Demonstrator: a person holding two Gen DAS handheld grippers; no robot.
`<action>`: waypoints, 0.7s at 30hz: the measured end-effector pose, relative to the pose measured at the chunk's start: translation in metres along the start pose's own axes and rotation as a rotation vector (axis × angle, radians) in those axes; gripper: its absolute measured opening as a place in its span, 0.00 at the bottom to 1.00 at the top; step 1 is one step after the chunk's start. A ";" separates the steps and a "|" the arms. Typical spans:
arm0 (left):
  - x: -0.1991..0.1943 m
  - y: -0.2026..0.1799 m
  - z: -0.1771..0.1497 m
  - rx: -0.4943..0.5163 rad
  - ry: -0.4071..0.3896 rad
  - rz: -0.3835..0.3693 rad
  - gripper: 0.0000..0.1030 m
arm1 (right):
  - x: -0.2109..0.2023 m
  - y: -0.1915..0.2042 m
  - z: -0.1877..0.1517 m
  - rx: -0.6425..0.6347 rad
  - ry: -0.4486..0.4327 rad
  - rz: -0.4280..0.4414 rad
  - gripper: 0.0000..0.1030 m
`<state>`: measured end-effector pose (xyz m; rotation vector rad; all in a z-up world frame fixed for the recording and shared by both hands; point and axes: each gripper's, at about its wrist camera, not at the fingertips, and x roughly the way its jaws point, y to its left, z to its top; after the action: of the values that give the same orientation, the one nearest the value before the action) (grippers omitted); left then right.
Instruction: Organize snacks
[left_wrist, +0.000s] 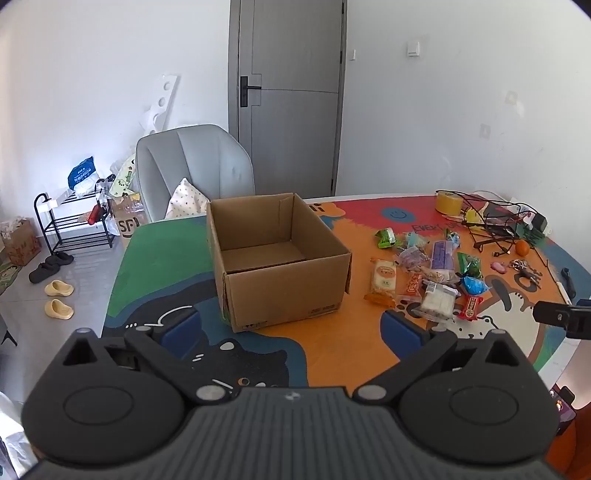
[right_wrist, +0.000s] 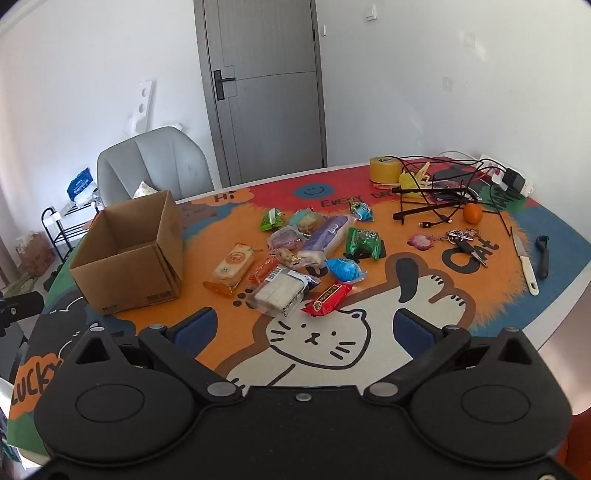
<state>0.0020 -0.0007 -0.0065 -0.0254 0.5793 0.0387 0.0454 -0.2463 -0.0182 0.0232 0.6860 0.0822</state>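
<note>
- Left gripper (left_wrist: 291, 328): jaws spread fully wide, nothing between the blue pads, nothing touched; it hangs above the table mat, aimed at the cardboard box (left_wrist: 277, 258).
- Right gripper (right_wrist: 304, 330): jaws likewise fully released and bare, hovering over the white cat drawing on the mat, just short of the snacks (right_wrist: 303, 254).
- Snacks: a loose heap of wrapped packets lies on the orange part of the mat, right of the box and apart from it; a red packet (right_wrist: 327, 299) and a clear-wrapped white one (right_wrist: 279, 290) lie nearest the right gripper.
- Box: open top, upright, nothing seen inside.
- Open room: bare mat between box and heap, and along the near edge.
- Obstructions: cables (right_wrist: 443, 184), tape roll (right_wrist: 384, 168), keys (right_wrist: 465, 240), knife (right_wrist: 526, 260) crowd the far right side.
</note>
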 end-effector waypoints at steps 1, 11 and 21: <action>0.000 0.000 0.000 0.004 0.000 -0.001 1.00 | 0.000 0.000 0.000 0.002 0.001 0.001 1.00; 0.003 -0.003 -0.001 0.006 0.007 -0.007 1.00 | 0.000 -0.007 0.004 0.034 -0.014 -0.022 1.00; 0.002 -0.006 -0.001 0.005 0.007 -0.014 1.00 | -0.002 -0.007 0.002 0.034 -0.018 -0.025 1.00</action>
<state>0.0028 -0.0069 -0.0083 -0.0246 0.5858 0.0235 0.0455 -0.2536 -0.0162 0.0476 0.6698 0.0459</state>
